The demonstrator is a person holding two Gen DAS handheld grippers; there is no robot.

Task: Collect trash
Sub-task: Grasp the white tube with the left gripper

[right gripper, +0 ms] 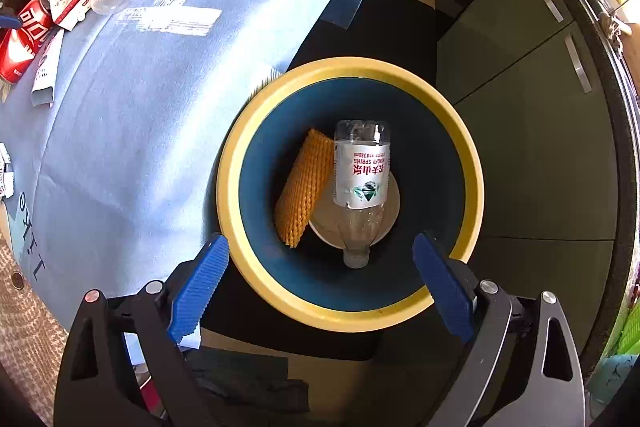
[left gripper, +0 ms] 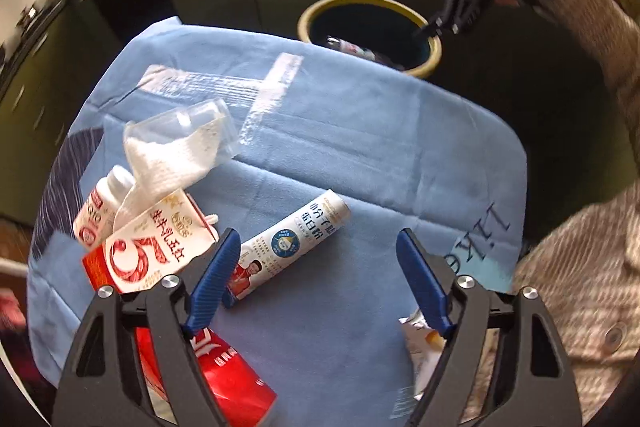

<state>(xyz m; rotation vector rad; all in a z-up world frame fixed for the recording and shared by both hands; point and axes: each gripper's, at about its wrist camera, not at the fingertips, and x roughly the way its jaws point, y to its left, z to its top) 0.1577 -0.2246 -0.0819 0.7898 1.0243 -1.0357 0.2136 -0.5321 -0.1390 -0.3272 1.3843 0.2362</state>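
In the left wrist view, the left gripper (left gripper: pixel 318 241) is wide open and holds nothing; it hovers over the blue cloth (left gripper: pixel 360 155). On the cloth I count six pieces of trash. One white tube (left gripper: pixel 286 247) lies flat just beside the left blue finger (left gripper: pixel 212 283), with its long axis going up to the right, toward the bin (left gripper: pixel 370 33). Left of the tube are one red and white carton (left gripper: pixel 148 247), one small white bottle (left gripper: pixel 102 205), and one clear cup (left gripper: pixel 192 135) on its side with white tissue in it. One red can (left gripper: pixel 224 375) lies under the left finger, and one white wrapper (left gripper: pixel 420 339) under the right finger. The right gripper (left gripper: pixel 430 29) is seen above the bin's far rim. In the right wrist view, the right gripper (right gripper: pixel 320 255) is also wide open and empty, directly over the bin (right gripper: pixel 472 187), which has a yellow rim and a blue inside. In the bin are one clear water bottle (right gripper: pixel 362 179), its neck pointing toward the gripper, and one orange mesh sleeve (right gripper: pixel 306 187) left of it, leaning on the wall. Both rest on a pale disc; I cannot tell what it is.
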